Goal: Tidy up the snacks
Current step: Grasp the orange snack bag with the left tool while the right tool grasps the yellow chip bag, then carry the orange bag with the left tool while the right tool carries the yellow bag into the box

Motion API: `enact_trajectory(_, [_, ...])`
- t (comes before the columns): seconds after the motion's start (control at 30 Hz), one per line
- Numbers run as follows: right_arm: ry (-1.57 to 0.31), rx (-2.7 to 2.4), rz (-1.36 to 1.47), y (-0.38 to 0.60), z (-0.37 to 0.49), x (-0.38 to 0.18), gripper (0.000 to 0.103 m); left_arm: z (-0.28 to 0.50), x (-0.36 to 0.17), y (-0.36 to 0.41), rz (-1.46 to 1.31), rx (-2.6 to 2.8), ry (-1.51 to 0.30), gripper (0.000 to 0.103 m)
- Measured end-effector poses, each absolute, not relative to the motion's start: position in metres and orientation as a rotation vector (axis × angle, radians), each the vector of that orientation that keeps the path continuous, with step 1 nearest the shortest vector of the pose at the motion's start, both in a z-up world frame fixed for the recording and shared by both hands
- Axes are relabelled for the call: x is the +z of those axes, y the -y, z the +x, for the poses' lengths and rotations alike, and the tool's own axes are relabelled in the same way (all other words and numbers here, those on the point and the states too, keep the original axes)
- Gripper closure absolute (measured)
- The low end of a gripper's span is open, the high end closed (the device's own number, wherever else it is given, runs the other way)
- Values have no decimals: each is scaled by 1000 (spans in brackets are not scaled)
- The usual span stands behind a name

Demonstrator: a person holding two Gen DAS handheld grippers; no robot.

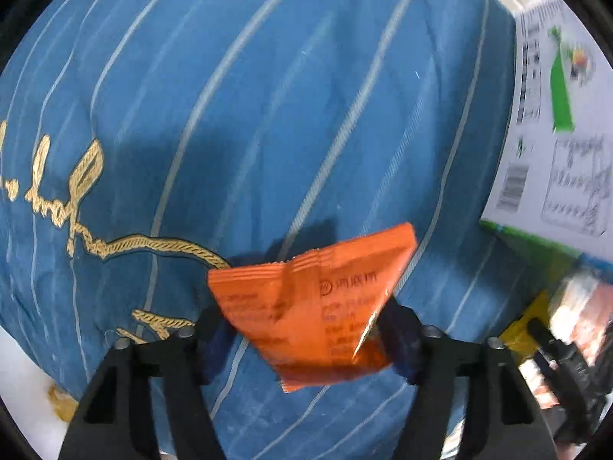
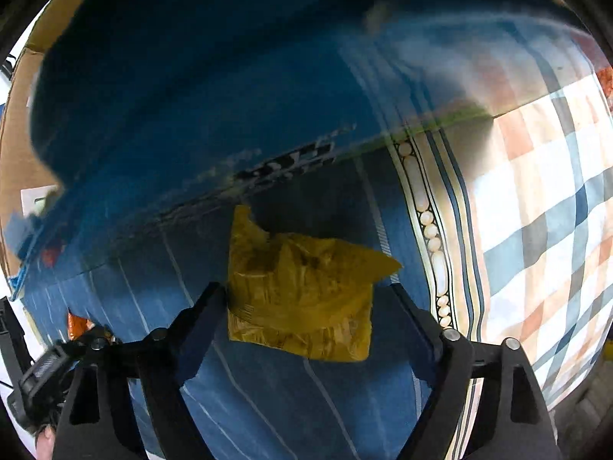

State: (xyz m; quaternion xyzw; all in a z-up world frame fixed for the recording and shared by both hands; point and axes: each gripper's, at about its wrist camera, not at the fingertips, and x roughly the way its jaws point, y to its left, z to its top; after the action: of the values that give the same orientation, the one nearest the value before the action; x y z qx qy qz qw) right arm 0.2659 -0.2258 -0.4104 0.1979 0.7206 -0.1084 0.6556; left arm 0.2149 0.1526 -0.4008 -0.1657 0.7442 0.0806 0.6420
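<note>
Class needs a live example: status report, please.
Left gripper shut on orange packet. Right gripper shut on yellow packet. Both above blue bedding. Nothing blocking.

Below me: blue bedcover (image 1: 268,96) with thin pale stripes and gold rope-like embroidery (image 1: 88,176) toward its left edge. Along its right edge runs a beaded border band (image 2: 429,226), then a checked cloth (image 2: 544,199) in white, orange and grey-blue. White printed carton (image 1: 555,115) stands at the bedcover's right edge. Brown cardboard (image 2: 23,122) at far left. Hard light; sharp shadows fall on the fabric. Upper area motion-blurred.
</note>
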Motion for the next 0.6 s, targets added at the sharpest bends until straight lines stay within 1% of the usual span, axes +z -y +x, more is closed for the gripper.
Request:
enact_trajectory(0.03, [-1638, -248, 437, 225, 265, -411, 26, 215, -399, -146, -342, 172, -1683, 44])
enact_trajectory(0.07, [-1639, -242, 432, 224, 264, -412, 28, 215, -397, -139, -314, 157, -1676, 53])
enact_trajectory(0.13, [-1652, -228, 408, 223, 262, -413, 31, 213, -394, -126, -272, 137, -1676, 58])
enact_trajectory(0.3, [-1704, -174, 318, 223, 248, -414, 33, 199, -386, -87, -210, 51, -1665, 60])
enact_trajectory(0.47, [-1805, -128, 274, 241, 206, -422, 33, 171, -382, -36, -126, -56, -1671, 60])
enact_trajectory(0.6, [-1828, -136, 207, 254, 181, -421, 33, 151, -387, 6, -83, -137, -1703, 60])
